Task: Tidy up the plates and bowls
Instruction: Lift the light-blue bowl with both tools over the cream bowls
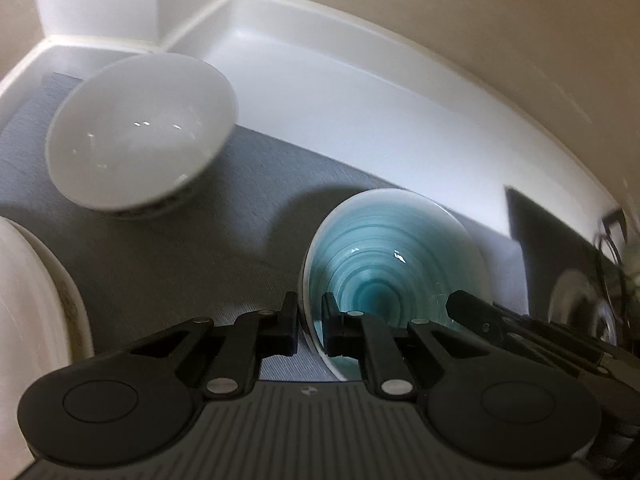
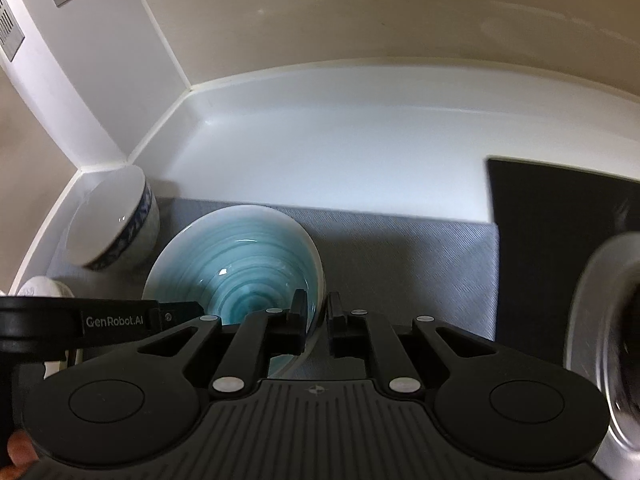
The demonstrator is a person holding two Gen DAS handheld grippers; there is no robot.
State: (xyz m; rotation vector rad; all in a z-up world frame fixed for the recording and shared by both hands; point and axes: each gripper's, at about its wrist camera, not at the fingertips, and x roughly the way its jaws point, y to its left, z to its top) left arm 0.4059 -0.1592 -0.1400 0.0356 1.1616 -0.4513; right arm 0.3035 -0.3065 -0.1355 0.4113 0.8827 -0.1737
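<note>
A teal spiral-glazed bowl (image 1: 384, 256) (image 2: 236, 256) sits over a grey mat (image 1: 168, 256) (image 2: 400, 248). My left gripper (image 1: 310, 320) is shut on the bowl's left rim, one finger inside and one outside. My right gripper (image 2: 318, 320) is shut on the bowl's right rim the same way. The right gripper's finger (image 1: 480, 316) shows at the bowl's right side in the left wrist view; the left gripper's body (image 2: 100, 322) shows in the right wrist view. A white bowl with a blue pattern (image 1: 140, 132) (image 2: 112, 224) stands on the mat near the back left corner.
A white plate or bowl rim (image 1: 36, 320) is at the left edge. A black mat (image 2: 560, 248) lies to the right with a shiny metal vessel (image 2: 604, 340) on it. The white counter (image 2: 340, 160) meets beige walls behind.
</note>
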